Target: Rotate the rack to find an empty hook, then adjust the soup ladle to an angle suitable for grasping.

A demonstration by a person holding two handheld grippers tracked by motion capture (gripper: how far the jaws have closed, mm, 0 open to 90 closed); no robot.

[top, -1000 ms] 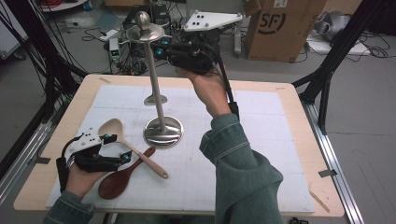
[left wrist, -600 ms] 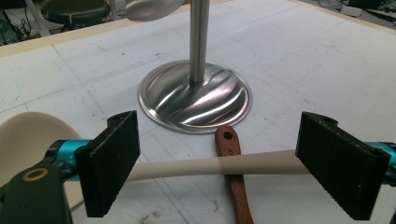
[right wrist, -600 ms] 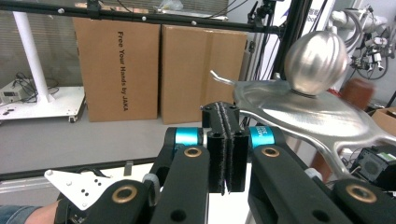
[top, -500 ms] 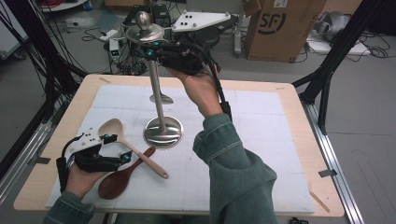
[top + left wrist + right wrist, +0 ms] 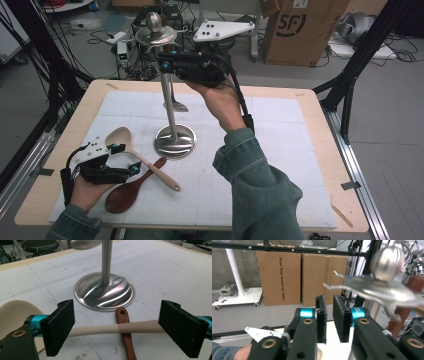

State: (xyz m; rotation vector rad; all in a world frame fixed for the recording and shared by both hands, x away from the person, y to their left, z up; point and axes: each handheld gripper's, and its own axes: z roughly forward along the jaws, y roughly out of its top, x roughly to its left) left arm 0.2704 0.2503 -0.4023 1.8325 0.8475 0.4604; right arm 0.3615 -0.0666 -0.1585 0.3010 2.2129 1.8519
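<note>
Stand: a metal utensil stand (image 5: 174, 141) is sitting upright on the white mat (image 5: 280, 165) of the worktop (image 5: 310, 97), its round base near the middle of the mat and its thin pole rising to a hook ring (image 5: 152, 36) with a ball knob on top.
Hanging spoon: a metal spoon (image 5: 175, 102) is hanging beside the pole, its bowl low, just behind the base.
Right hand-held gripper: the right hand-held gripper (image 5: 167, 62) is hovering high, just beside the top of the pole under the hook ring; in the right gripper view (image 5: 329, 320) its jaws are standing a narrow gap apart with nothing between them, having just been opening, and the hook ring and knob (image 5: 387, 263) are showing blurred to its upper right.
Left hand-held gripper: the left hand-held gripper (image 5: 125, 160) is resting low at the front left of the mat, released; in the left gripper view (image 5: 125, 331) its jaws are standing wide on either side of the pale handle, pads not pressing on it.
Pale spoon: a cream spoon (image 5: 142, 157) is lying on the mat, bowl to the left and handle running toward the front right, crossing between the left jaws.
Brown spoon: a dark wooden spoon (image 5: 131, 189) is lying under the pale handle, its handle end with a hole pointing at the base of the stand.
</note>
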